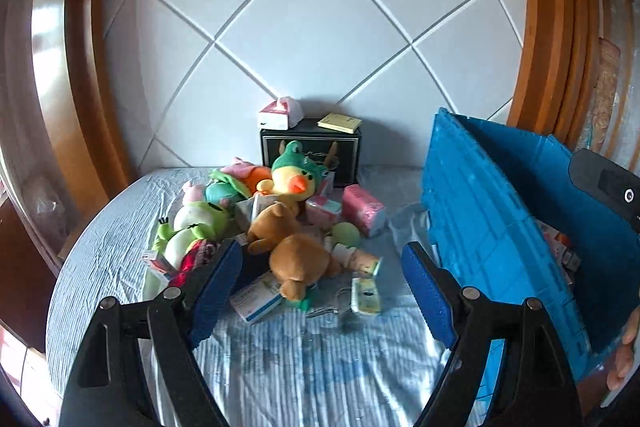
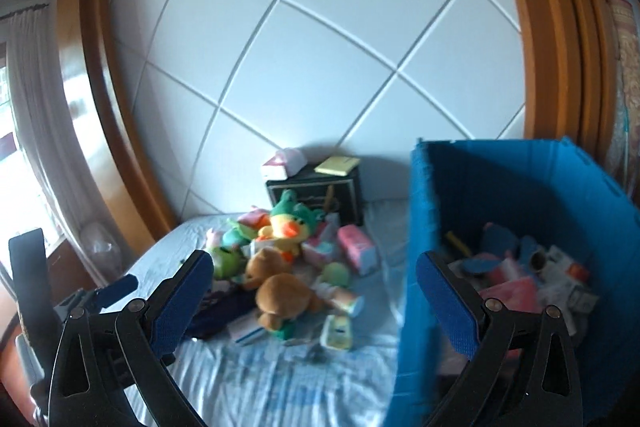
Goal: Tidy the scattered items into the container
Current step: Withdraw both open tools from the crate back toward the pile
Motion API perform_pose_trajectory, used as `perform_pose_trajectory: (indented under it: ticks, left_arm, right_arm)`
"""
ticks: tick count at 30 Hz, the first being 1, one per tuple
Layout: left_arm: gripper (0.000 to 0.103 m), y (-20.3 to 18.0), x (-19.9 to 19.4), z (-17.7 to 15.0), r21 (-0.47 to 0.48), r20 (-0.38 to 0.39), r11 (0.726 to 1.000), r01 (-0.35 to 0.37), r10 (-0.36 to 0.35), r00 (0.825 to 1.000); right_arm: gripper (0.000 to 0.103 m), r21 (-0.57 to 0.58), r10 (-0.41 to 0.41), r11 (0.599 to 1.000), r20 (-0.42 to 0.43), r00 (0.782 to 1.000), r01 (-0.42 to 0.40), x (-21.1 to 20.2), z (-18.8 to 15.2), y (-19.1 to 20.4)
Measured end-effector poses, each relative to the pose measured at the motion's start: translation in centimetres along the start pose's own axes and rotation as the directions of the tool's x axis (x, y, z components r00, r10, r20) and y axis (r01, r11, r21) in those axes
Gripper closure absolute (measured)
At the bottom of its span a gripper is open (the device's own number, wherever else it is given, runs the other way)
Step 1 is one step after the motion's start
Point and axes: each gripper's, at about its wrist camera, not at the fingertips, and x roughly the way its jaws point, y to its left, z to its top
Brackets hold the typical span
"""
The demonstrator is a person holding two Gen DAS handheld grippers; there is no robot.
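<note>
The right wrist picture is blurry, so the toys in the pile look soft and smeared. The bin is cut off at the bottom edge there. The things inside the bin are jumbled and fuzzy, and I cannot tell what most are. A black finger covers some of them.

In the left wrist picture, the bin wall hides almost all that is in it. A hand peeks in at the right edge, mostly cut off. The words on the small boxes are too tiny to read. The bear covers part of them.
</note>
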Motion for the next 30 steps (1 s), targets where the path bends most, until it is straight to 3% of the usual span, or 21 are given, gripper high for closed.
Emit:
perform_pose_trajectory:
  ticks: [5,12,17,24,29,30]
  left_arm:
    - [0.021,6.7,2.5,-1.7,-0.015,-0.049,1.000,-0.015,0.014,0.999]
    - [0.021,9.7,7.7,-5.6,-0.031,-0.165,0.999,0.028,-0.032,0.986]
    - [0.021,9.2,12.5,-8.3,-0.034,-0.260,0.998,0.043,-0.051,0.964]
    - [0.021,5.1,19.3,-11.8,0.017,-0.351,0.994,0.106,-0.093,0.932]
    - [0.021,2.3,24.0,-13.2,0.096,-0.395,0.984,0.153,-0.103,0.913]
    - [0.021,1.8,24.7,-13.2,0.108,-0.396,0.980,0.164,-0.109,0.912]
  right_arm:
    - [0.000,0.027,-0.008,1.000,-0.092,0.996,0.010,3.6,-3.4,4.4]
    - [0.000,0.010,-0.056,0.998,-0.264,0.963,0.061,10.2,-8.8,5.5]
    - [0.000,-0.003,-0.091,0.995,-0.378,0.921,0.098,15.6,-12.8,4.2]
    - [0.000,-0.028,-0.159,0.986,-0.482,0.862,0.166,22.2,-18.7,-1.0]
    - [0.001,-0.033,-0.205,0.975,-0.532,0.822,0.221,24.2,-21.1,-3.6]
    - [0.006,-0.042,-0.216,0.972,-0.536,0.816,0.230,24.4,-21.5,-3.8]
